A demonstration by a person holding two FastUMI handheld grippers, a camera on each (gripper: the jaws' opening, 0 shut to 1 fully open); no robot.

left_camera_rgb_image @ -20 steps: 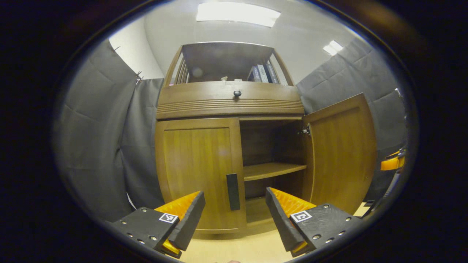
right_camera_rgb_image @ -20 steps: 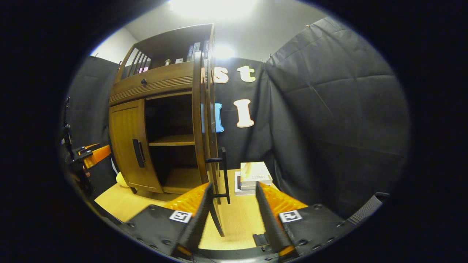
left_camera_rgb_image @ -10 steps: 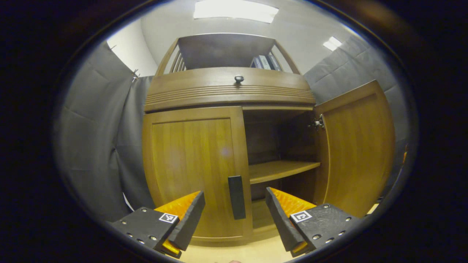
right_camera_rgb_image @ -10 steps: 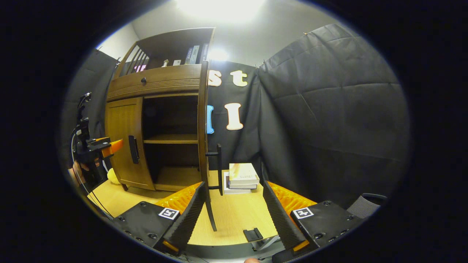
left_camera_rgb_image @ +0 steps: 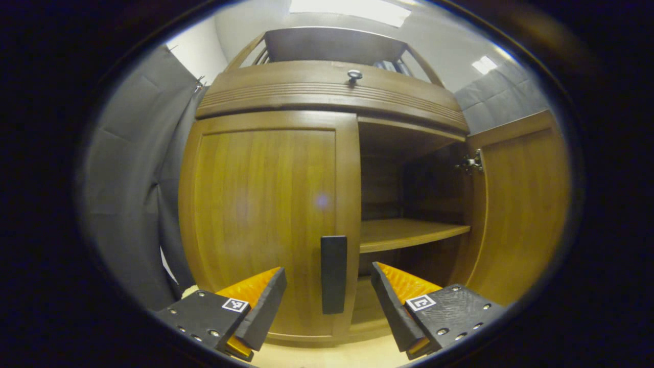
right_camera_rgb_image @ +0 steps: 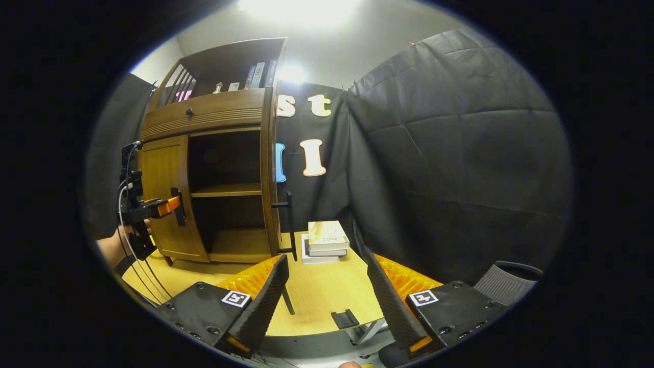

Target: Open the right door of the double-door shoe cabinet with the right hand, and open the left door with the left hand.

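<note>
- Left tongs (left_camera_rgb_image: pixel 327 299) released, spread wide to either side of the left door's dark handle (left_camera_rgb_image: pixel 333 274), now much nearer than a second ago; not yet touching.
- Right tongs (right_camera_rgb_image: pixel 327 294) released too, grasping nothing, drawn back from the right door handle (right_camera_rgb_image: pixel 289 221) over the bench (right_camera_rgb_image: pixel 327 296).
- Right door (left_camera_rgb_image: pixel 518 204) swung fully out, edge-on in the right gripper view; bare shelf (left_camera_rgb_image: pixel 409 232) showing inside.
- Left door (left_camera_rgb_image: pixel 265 220) shut flush against the shoe cabinet (left_camera_rgb_image: pixel 327 92).
- Stacked books (right_camera_rgb_image: pixel 326 241) lying on the bench beside the open door.
- Half done, by the look of it: right side finished, left handle next to be clenched and pulled.
</note>
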